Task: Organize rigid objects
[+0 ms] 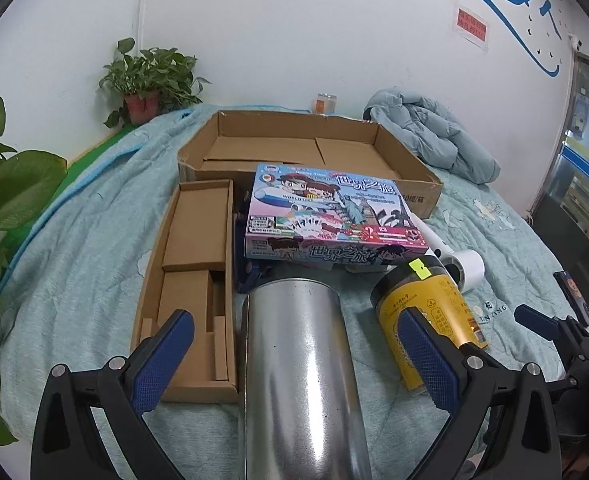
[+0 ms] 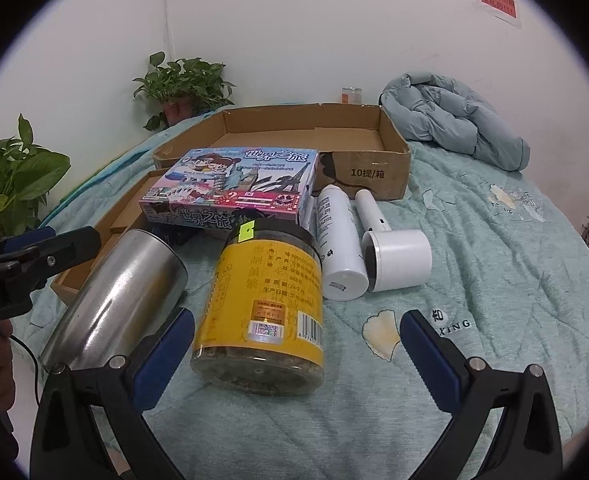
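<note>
Two claws hang wide open over the pale green quilt (image 2: 474, 240), gripping nothing. Left of the left claw (image 1: 294, 356) lies a shallow brown cardboard tray with dividers (image 1: 192, 280). Between its blue pads, untouched, lies the shiny steel cylinder (image 1: 298, 360); ahead sits a colourful game box (image 1: 330, 216). The yellow-labelled clear jar (image 2: 262, 308) lies by the left finger of the right claw (image 2: 297, 344); beyond it a white bottle (image 2: 338, 240) and white handheld device (image 2: 394, 256).

The steel cup's (image 1: 300, 376) near end is cut off below.
</note>
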Demonstrator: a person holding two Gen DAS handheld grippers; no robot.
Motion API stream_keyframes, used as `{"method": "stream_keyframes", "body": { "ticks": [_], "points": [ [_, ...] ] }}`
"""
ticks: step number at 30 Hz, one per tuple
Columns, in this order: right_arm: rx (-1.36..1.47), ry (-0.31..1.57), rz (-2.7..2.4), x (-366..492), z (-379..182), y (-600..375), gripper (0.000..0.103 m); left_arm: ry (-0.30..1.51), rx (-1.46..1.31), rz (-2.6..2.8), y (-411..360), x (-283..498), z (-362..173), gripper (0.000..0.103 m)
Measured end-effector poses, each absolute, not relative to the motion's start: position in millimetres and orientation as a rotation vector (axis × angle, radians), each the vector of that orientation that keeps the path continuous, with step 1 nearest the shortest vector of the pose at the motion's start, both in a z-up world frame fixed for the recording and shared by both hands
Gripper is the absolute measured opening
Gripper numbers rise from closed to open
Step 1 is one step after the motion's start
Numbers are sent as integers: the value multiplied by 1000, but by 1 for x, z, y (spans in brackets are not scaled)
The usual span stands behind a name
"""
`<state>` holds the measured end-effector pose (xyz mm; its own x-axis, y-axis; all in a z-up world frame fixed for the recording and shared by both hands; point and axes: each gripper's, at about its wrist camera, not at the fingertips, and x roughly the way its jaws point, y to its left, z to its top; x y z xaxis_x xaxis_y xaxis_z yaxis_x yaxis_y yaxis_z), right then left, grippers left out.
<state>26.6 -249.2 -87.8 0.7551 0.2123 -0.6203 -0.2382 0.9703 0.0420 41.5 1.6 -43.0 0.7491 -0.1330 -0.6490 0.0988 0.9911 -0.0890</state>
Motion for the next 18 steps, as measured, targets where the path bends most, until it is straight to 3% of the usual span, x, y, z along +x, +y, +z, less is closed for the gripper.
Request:
{"method": "stream_keyframes", "body": {
  "ticks": [18],
  "points": [
    [-66,619,381,14,-79,-226,102,783,-114,-155,32,53,-60,103]
  ]
}}
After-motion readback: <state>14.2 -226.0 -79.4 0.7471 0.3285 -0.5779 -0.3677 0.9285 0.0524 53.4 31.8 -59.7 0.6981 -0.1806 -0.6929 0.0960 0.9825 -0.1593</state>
